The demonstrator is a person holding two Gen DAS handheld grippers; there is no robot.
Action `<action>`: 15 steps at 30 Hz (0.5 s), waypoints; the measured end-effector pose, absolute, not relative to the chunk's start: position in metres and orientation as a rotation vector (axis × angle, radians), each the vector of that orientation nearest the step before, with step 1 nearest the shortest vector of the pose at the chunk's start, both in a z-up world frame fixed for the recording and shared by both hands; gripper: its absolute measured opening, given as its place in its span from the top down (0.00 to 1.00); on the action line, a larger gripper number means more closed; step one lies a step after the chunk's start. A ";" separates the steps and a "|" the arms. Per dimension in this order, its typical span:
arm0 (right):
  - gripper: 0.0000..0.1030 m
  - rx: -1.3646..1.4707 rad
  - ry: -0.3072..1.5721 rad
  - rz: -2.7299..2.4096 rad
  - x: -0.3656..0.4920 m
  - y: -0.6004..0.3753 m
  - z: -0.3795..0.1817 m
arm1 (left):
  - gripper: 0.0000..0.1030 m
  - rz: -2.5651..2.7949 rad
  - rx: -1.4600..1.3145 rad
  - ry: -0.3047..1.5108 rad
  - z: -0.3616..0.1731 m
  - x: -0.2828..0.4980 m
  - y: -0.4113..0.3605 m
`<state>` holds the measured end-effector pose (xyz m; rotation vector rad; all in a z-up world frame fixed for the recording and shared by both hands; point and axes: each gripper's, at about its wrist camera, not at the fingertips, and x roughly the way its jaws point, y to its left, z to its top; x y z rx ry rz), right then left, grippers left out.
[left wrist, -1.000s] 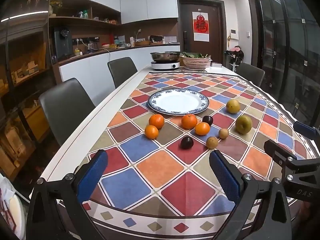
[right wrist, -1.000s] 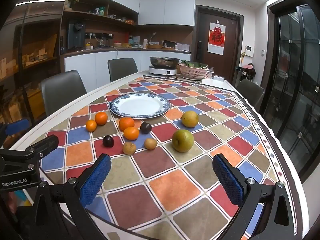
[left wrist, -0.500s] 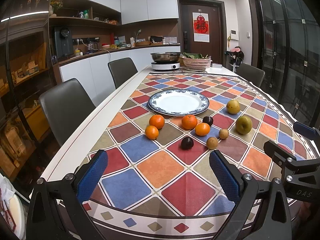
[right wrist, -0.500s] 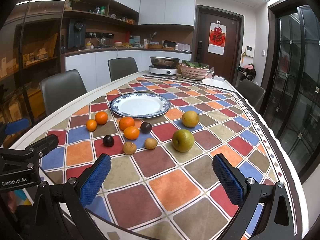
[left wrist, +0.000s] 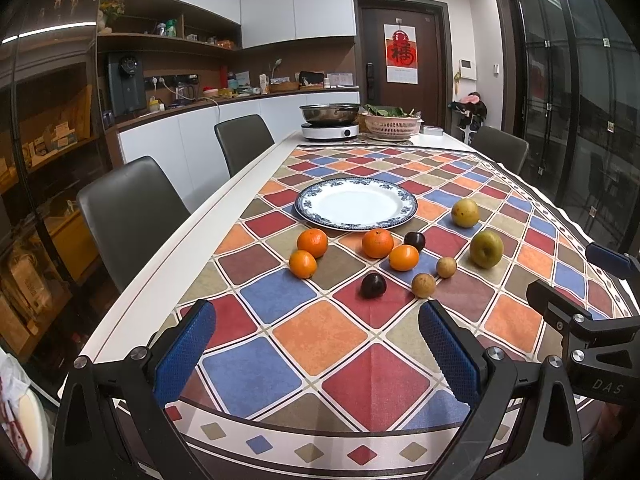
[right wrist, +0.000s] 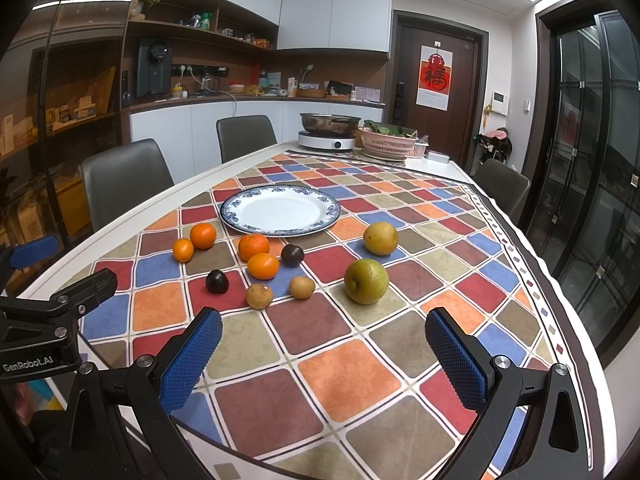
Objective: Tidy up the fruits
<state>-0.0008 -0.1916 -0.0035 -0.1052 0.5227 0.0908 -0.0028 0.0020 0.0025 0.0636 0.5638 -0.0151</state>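
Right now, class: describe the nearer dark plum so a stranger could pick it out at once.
Start at the blue-rimmed plate on the checkered table. Fruit lies in front of it. The nearer plum sits on a red square, left of two small brown fruits, and is closer to the table's front edge than the other plum, which lies beside the oranges.

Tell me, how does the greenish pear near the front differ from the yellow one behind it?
The greenish pear looks duller and olive-toned; the yellow pear is paler and golden. The greenish pear appears larger, though it is also nearer the camera. The yellow pear lies closer to the plate. Both are round, sit on the checked tablecloth and are untouched.
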 end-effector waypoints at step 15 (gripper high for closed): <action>0.01 -0.106 0.523 0.092 -0.001 -0.191 -0.004 | 0.00 -0.016 0.063 0.564 0.004 -0.003 0.001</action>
